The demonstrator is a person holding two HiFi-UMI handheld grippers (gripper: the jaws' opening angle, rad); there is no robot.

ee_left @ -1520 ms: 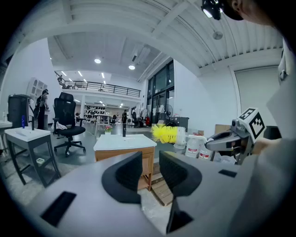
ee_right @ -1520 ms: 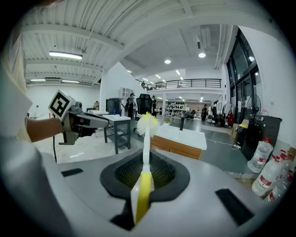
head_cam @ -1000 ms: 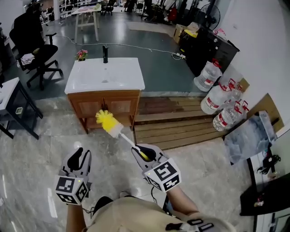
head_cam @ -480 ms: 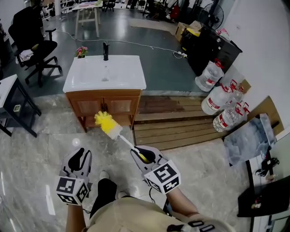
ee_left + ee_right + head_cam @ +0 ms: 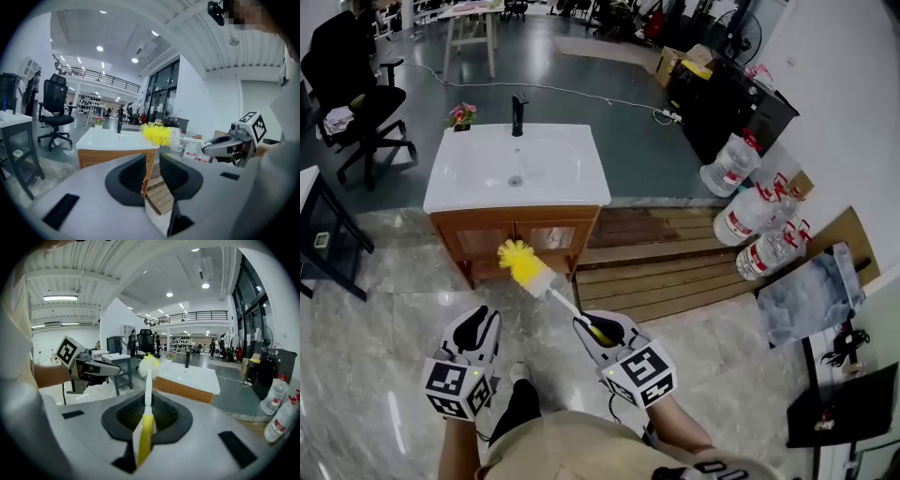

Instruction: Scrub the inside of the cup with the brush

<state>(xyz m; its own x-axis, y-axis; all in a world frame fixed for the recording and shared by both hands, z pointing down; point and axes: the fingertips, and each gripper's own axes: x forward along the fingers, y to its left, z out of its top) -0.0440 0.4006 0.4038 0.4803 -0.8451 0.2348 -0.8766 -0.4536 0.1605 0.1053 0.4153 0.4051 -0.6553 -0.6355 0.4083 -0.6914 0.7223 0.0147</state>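
Observation:
My right gripper (image 5: 592, 328) is shut on the yellow handle of the brush (image 5: 534, 274). The brush's yellow bristle head points up and away toward the sink cabinet. In the right gripper view the brush (image 5: 148, 380) stands straight out from between the pads of the right gripper (image 5: 146, 411). My left gripper (image 5: 478, 325) hangs level with it on the left. Its jaws are closing, with a narrow gap and nothing between them in the left gripper view (image 5: 152, 174). No cup shows in any view.
A white sink top (image 5: 478, 183) with a black faucet (image 5: 518, 112) sits on a wooden cabinet ahead. A wooden platform (image 5: 666, 253) lies to its right, with large water bottles (image 5: 750, 211) beyond it. An office chair (image 5: 356, 112) and a dark table (image 5: 319, 230) stand at the left.
The sink cabinet has come nearer and lower in the head view. Both grippers keep their place in front of the body. The brush stays in the right gripper.

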